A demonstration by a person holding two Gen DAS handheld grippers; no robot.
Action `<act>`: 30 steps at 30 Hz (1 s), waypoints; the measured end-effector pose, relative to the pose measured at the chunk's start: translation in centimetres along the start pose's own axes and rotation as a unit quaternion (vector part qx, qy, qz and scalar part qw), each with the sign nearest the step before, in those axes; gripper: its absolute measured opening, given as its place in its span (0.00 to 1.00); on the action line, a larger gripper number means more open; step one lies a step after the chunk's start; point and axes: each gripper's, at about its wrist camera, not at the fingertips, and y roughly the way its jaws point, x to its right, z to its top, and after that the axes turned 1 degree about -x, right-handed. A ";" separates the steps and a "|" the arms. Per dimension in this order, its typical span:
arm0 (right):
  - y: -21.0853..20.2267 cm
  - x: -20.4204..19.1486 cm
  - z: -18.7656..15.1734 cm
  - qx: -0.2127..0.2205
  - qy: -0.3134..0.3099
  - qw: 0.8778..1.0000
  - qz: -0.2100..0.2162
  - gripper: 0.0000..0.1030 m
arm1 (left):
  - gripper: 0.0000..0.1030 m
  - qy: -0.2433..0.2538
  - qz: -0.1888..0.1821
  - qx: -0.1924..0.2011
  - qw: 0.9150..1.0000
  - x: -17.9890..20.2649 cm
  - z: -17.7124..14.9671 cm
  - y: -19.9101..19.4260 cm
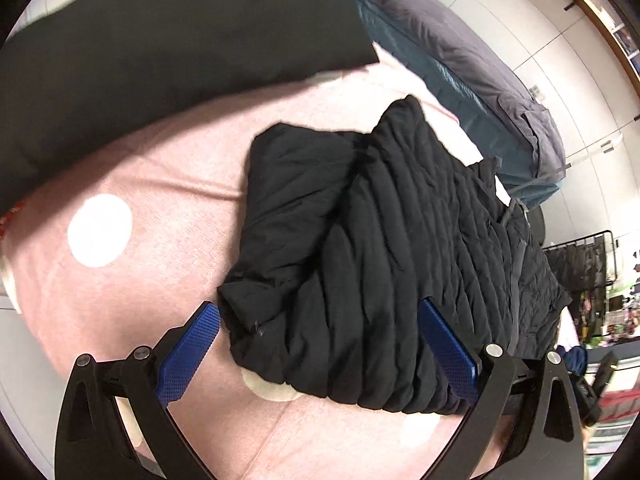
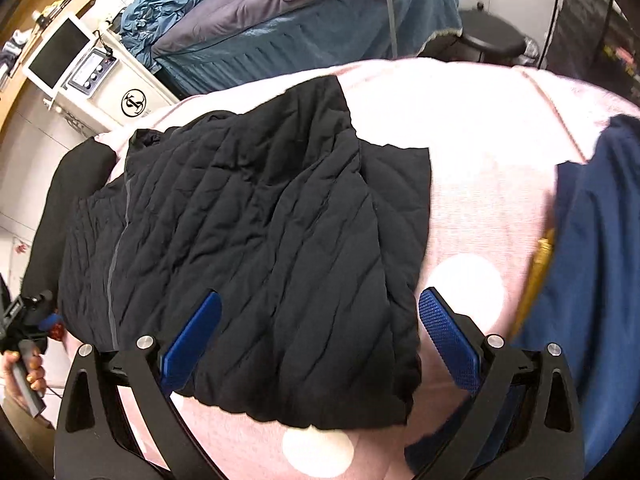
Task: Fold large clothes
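Note:
A black quilted jacket [image 1: 380, 248] lies partly folded on a pink blanket with white dots [image 1: 140, 184]. Its sleeve is folded across the body. My left gripper [image 1: 320, 312] hovers open over the jacket's near edge, with nothing between its blue pads [image 1: 188, 356]. In the right wrist view the same jacket [image 2: 248, 248] spreads across the pink blanket [image 2: 472, 128], a grey zipper strip running down its left side. My right gripper [image 2: 320, 304] is open too, straddling the jacket's near corner without holding it.
A large black cloth [image 1: 160, 56] lies at the blanket's far side. A dark blue garment [image 2: 596, 260] with a yellow item sits at the right. Behind are a bed with grey and teal bedding [image 2: 312, 12], a white cabinet with a monitor [image 2: 80, 64] and a black stool [image 2: 492, 42].

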 end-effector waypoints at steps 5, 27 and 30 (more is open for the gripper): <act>2.4 1.7 0.6 -0.017 0.026 1.000 -0.003 0.94 | 0.94 0.012 0.002 -0.041 0.999 0.2 1.1 3.0; 8.0 3.7 0.7 -0.082 0.046 0.993 0.076 0.94 | 0.95 -0.007 -0.030 -0.103 0.994 -0.5 4.7 10.0; 8.1 2.7 0.5 -0.079 0.059 0.992 0.083 0.81 | 0.94 -0.010 -0.034 -0.097 0.995 0.5 4.6 9.9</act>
